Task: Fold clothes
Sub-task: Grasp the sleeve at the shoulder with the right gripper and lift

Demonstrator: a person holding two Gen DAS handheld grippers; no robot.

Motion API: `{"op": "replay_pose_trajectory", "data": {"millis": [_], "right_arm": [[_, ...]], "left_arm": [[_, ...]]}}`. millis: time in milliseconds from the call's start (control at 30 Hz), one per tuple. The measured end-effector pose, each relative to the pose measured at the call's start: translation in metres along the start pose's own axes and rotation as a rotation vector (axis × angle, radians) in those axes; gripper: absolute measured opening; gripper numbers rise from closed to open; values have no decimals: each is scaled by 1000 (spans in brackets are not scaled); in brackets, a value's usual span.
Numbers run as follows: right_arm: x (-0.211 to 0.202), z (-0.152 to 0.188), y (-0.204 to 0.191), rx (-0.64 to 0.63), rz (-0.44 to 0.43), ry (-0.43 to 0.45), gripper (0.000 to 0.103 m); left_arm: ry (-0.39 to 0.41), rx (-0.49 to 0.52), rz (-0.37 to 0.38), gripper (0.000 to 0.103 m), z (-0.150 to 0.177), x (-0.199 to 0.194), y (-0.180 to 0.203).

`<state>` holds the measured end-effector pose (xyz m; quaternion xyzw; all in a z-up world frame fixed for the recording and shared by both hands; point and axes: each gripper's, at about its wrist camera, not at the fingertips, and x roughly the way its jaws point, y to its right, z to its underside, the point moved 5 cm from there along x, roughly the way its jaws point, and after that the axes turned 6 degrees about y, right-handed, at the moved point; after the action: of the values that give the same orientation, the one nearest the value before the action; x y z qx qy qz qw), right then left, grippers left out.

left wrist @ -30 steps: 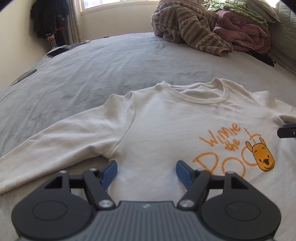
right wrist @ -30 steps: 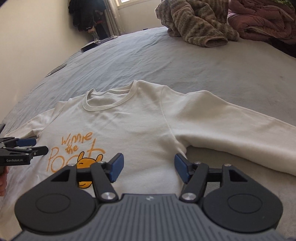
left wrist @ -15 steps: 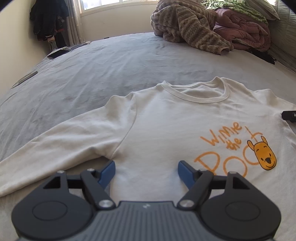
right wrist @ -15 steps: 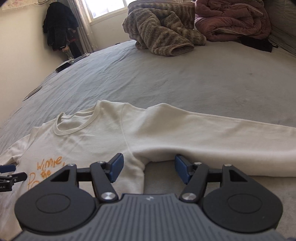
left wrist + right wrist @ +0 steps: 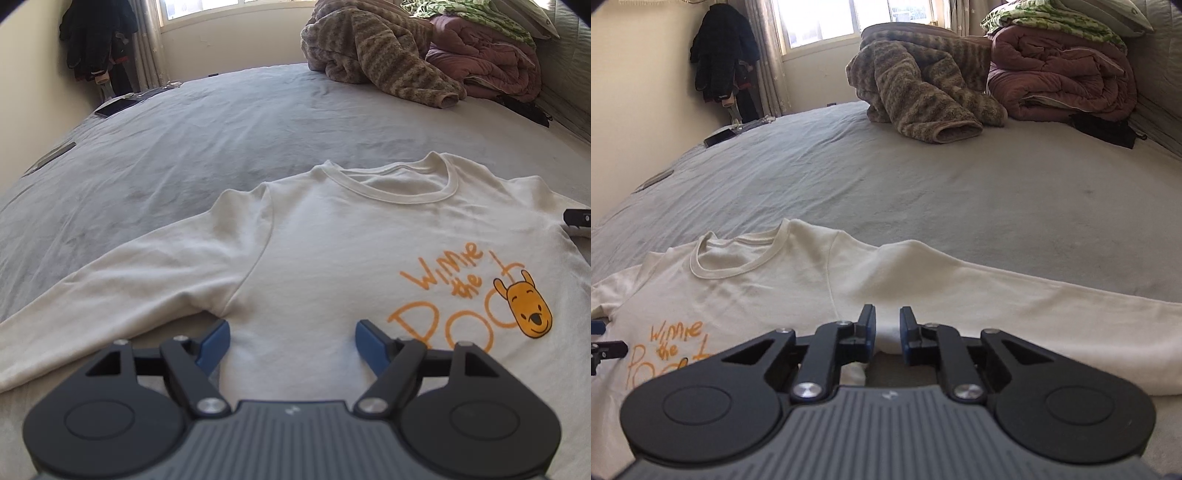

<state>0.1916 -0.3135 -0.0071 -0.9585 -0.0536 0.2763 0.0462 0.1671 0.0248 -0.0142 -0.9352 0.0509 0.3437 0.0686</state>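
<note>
While the right gripper [image 5: 887, 326] is closing its fingers [image 5: 868, 320] on a pinch of fabric at the armpit of the cream Winnie the Pooh sweatshirt [image 5: 768, 288], the left gripper [image 5: 291, 338] hovers with fingers spread wide over the lower chest at the opposite armpit, holding nothing. The sweatshirt lies face up and flat on the grey bed [image 5: 923, 184], both sleeves stretched outward. Beyond it, a striped fleece blanket [image 5: 916, 96] and a folded maroon comforter [image 5: 1060, 81] sit well apart near the headboard. The likely risk is a shallow pinch: if only the top layer is caught, lifting would separate the layers and bunch the body, and with one side unheld the fold could skew.
</note>
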Motion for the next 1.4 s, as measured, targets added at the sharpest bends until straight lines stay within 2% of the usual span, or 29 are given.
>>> {"op": "replay_pose_trajectory", "data": {"millis": [67,267,333,600,633,667,800,1000,1067,1133,1167,1333,1400], "right_arm": [[2,4,5,-30,31,-16,8],[1,13,22,-146,130,-59,8],[-1,13,37,-134,157,-75,8],[-17,9,97,22,238,-116,7],[-19,8,104,47,248,-116,12],[-23,8,114,78,277,-120,21],[-37,12,161,212,370,-147,21],[-58,14,203,341,477,-125,17],[-68,9,206,350,511,-94,31],[-79,3,209,351,556,-58,31],[-84,1,210,363,569,-44,34],[-99,7,218,584,491,-36,45],[-105,12,217,690,439,-29,45]], "left_arm": [[0,0,2,77,0,0,0],[-8,-4,8,78,0,1,-2],[-10,-5,8,79,0,1,-3],[-12,-6,9,80,1,3,-3],[-12,-7,9,81,1,3,-3],[-13,-7,9,81,1,3,-3],[-13,-7,9,81,1,4,-3],[-15,-10,9,82,1,4,-3],[-15,-9,9,82,1,4,-3],[-15,-10,10,82,1,5,-4],[-15,-11,10,82,1,5,-3],[-14,-7,6,83,1,6,-3],[-13,-6,5,83,2,6,-3]]}}
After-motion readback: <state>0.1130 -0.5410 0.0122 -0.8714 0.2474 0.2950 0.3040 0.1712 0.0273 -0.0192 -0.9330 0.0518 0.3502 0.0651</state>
